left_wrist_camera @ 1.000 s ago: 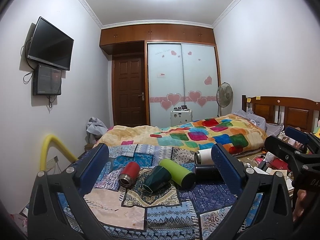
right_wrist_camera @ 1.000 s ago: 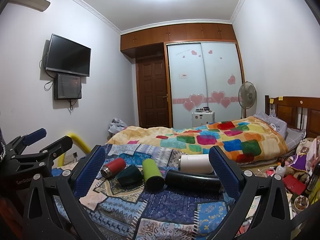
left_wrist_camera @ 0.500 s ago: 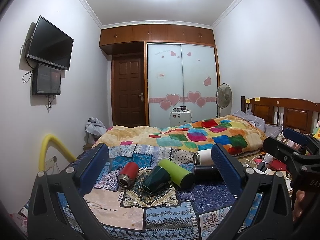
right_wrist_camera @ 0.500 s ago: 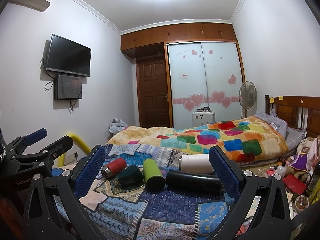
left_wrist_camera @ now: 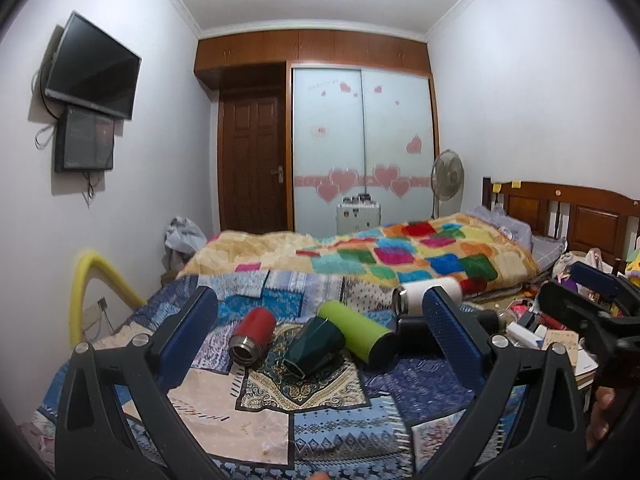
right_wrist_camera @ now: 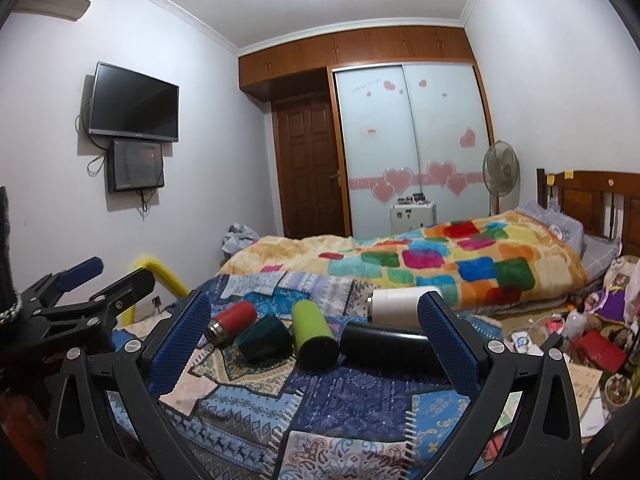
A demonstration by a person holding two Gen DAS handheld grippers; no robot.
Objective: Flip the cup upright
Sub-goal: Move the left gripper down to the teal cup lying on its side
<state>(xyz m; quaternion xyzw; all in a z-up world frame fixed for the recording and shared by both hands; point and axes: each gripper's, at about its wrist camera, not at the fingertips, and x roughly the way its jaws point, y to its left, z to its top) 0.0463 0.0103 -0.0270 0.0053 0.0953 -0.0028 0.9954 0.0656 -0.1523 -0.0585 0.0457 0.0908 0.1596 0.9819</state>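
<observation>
Left wrist view: barely shifted since a second ago; your left tongs [left_wrist_camera: 320,334] and right tongs [right_wrist_camera: 314,332] hang released, cup [left_wrist_camera: 314,347] lies unflipped, untouched.

My left wrist camera looks forward along the open left gripper [left_wrist_camera: 320,332], held low over the near end of the patchwork quilt [left_wrist_camera: 336,432], and faces the wardrobe [left_wrist_camera: 362,148] on the far wall; the right gripper [left_wrist_camera: 592,300] shows at this view's right edge. My right wrist camera sits just to the right at similar height, faces the same way along its own spread fingers, and catches the left gripper [right_wrist_camera: 92,292] at its left edge. Both views share the cups lying ahead of the fingertips, including the green cup [left_wrist_camera: 354,330] [right_wrist_camera: 312,334], together with the colourful blanket [left_wrist_camera: 400,258] [right_wrist_camera: 460,260] and wall television [left_wrist_camera: 94,66] [right_wrist_camera: 134,103].
</observation>
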